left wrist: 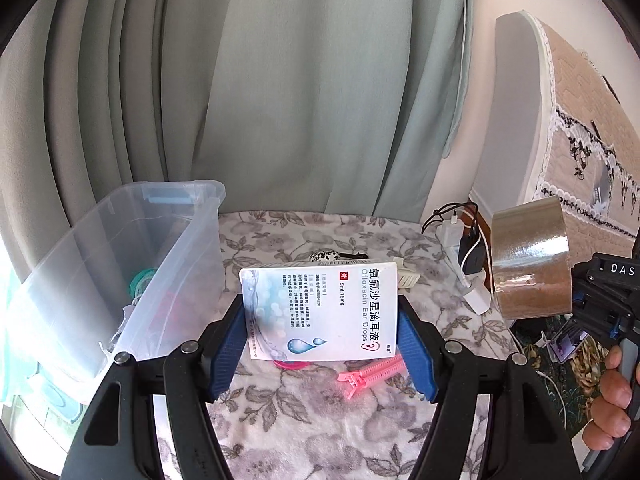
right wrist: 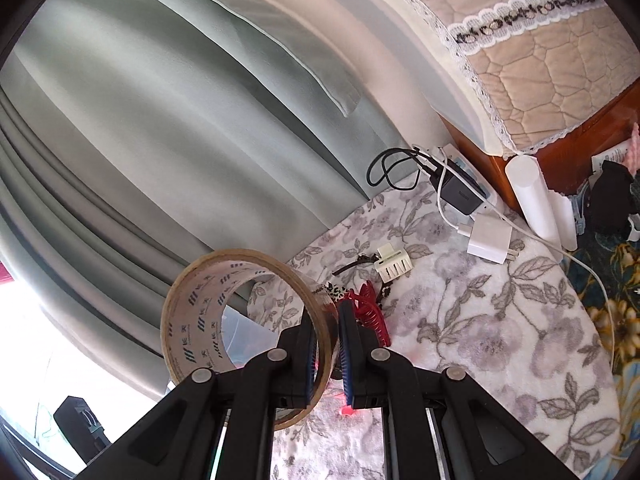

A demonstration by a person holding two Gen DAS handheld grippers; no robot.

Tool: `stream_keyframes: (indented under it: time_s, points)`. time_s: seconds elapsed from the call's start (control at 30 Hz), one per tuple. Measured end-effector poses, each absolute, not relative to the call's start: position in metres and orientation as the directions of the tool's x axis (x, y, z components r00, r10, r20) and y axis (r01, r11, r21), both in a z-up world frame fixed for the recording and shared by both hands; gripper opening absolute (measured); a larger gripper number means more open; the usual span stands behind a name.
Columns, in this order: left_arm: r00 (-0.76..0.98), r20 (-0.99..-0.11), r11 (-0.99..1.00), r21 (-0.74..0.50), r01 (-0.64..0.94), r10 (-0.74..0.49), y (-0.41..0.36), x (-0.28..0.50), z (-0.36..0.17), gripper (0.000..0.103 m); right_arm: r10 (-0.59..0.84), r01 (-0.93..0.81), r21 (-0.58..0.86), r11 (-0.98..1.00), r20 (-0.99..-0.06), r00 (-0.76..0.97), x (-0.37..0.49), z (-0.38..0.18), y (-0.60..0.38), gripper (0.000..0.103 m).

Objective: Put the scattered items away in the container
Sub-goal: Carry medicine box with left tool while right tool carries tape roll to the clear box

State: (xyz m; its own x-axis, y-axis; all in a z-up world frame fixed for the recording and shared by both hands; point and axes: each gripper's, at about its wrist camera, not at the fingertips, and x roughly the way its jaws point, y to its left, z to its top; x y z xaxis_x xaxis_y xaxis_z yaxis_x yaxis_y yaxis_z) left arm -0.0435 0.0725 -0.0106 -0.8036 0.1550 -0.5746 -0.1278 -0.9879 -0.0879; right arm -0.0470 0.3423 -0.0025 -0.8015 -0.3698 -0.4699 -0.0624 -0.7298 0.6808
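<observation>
Grey-green curtains [left wrist: 280, 80] hang behind a bed covered with a pale floral blanket [left wrist: 320, 400], and that is the surface I am working over. At far left on my left camera stands the clear plastic container [left wrist: 132, 264], open at the top, with a few small things dimly visible through its wall. Just right of it, my left gripper [left wrist: 322, 344] holds the white and blue ear drops box [left wrist: 320, 312] upright between its blue pads [left wrist: 228, 352], lifted clear of the blanket. Under the box lies a pink zipper [left wrist: 372, 372], with a pink ring partly hidden beside it. Further back I see a cream hair clip [right wrist: 394, 262] and a black-and-white spotted piece near it. On my right camera a red claw clip [right wrist: 370, 312] lies just beyond the fingertips. My right gripper [right wrist: 326, 344] is pinched narrow on the wall of the brown tape roll [right wrist: 244, 320], one finger inside the ring and one outside, held in the air to the right of the box. A power strip [right wrist: 460, 184] with chargers sits at the blanket's far right edge.
</observation>
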Motion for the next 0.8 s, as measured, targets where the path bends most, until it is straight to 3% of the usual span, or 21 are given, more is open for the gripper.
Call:
stream_keyframes:
  time_s: [0.8]
  points:
    - [-0.878,-0.441,-0.978,-0.175,-0.115,0.183,0.033,0.009,0.042,0.071,-0.367,0.062,0.595,-0.801,-0.406,-0.837,0.008,0.065,0.29,0.012]
